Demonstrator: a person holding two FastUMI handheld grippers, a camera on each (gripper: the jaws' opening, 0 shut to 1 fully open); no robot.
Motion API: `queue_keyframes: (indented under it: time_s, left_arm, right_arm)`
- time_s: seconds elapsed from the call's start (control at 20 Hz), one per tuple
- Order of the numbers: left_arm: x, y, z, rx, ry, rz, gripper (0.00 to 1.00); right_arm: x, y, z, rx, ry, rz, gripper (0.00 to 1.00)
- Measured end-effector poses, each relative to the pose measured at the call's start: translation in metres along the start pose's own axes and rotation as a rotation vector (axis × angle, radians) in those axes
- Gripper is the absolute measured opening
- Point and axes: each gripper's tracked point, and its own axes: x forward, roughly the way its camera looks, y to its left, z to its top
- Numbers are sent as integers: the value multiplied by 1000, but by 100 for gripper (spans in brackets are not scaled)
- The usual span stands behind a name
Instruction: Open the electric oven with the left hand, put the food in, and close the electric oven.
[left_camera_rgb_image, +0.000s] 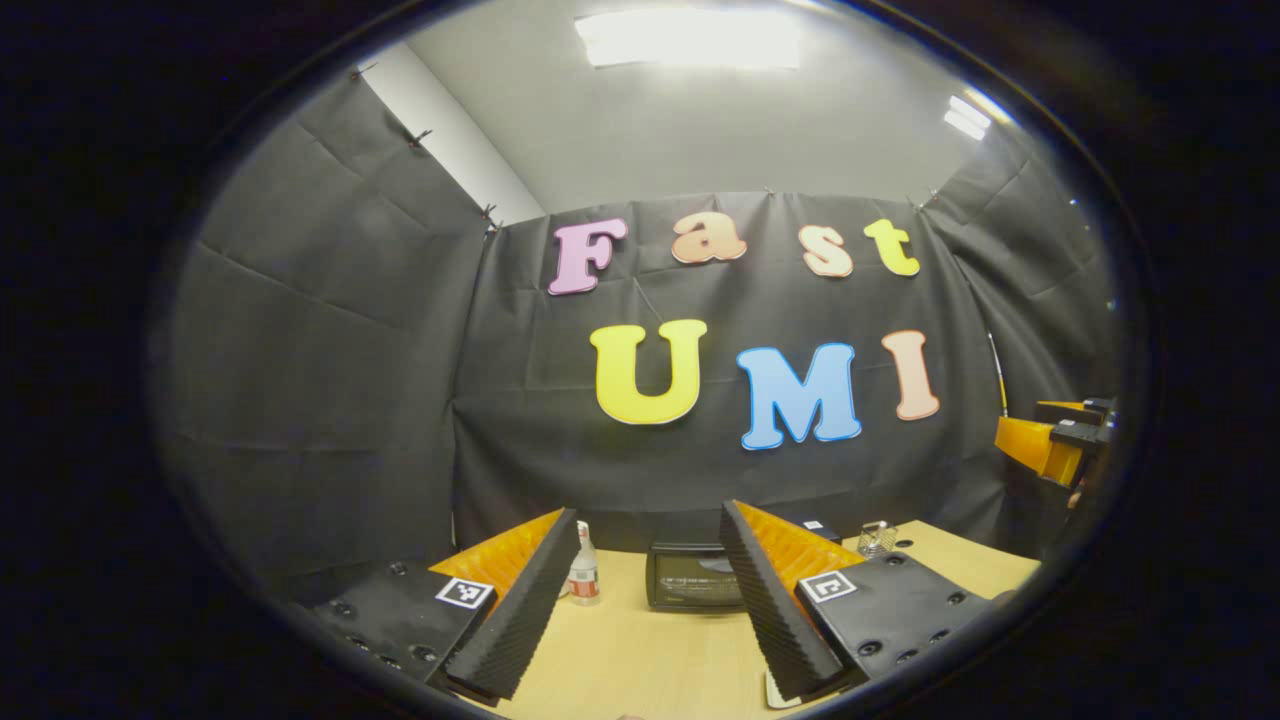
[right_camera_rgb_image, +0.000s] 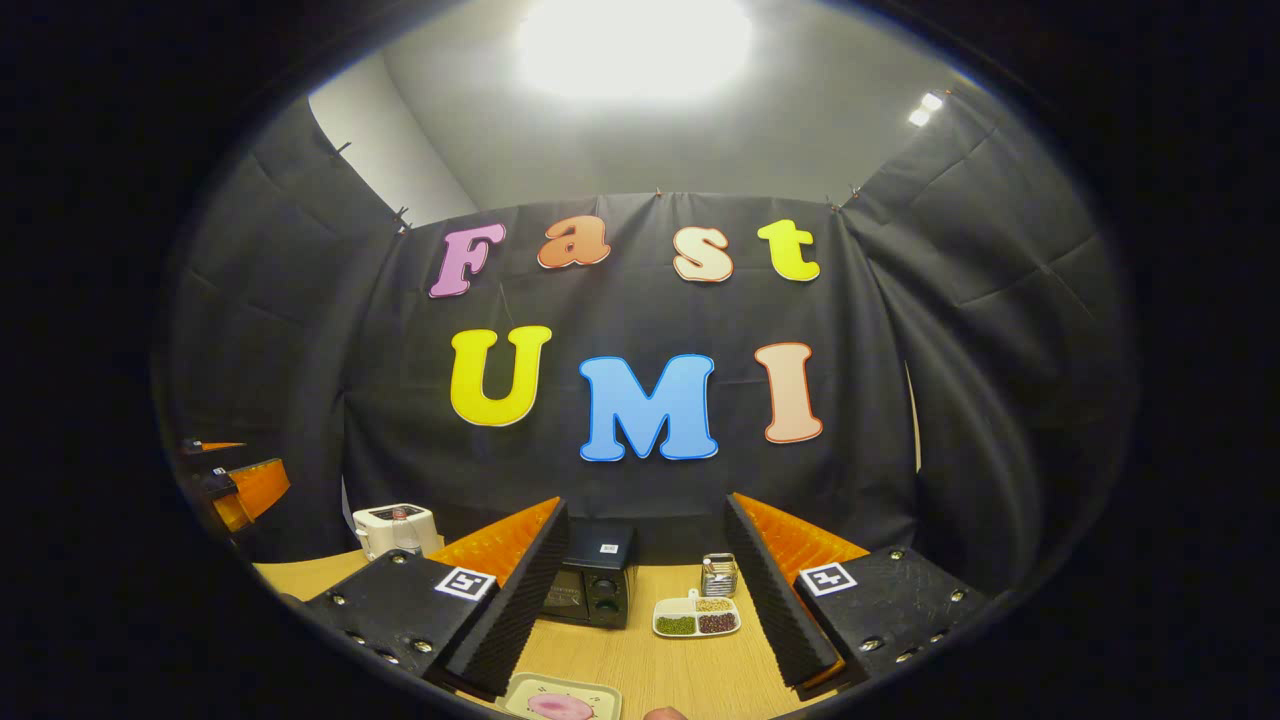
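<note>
Left tongs (left_camera_rgb_image: 648, 600): two black fingers (left_camera_rgb_image: 520, 610) faced with ribbed foam, orange ridged backing behind pads. Flat black mounting plates with dark round screws, each carrying white square black-patterned marker. Right tongs (right_camera_rgb_image: 645, 600): same build, ribbed black fingers (right_camera_rgb_image: 515, 600), orange backing, screws, white square markers.

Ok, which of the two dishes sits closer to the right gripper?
The pale tray holding the pink food, at the near table edge; the divided dish of beans lies farther back.
</note>
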Motion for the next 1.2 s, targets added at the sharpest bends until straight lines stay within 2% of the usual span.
queue_keyframes:
  time_s: [0.5, 0.8, 1.0, 1.2]
  left_arm:
    - [2, -27, 5, -1, -17, 4, 99]
    - [12, -53, -5, 26, -7, -2, 99]
    - [42, -70, -6, 30, -24, -38, 99]
    - [82, -84, -16, 14, -22, -94, 94]
  right_arm:
    - [-6, -22, -10, -15, 12, 16, 95]
    - [-15, -35, -30, -14, 35, 37, 95]
    - [-12, -41, -30, -18, 27, 17, 95]
    - [0, -45, -34, -10, 36, -40, 95]
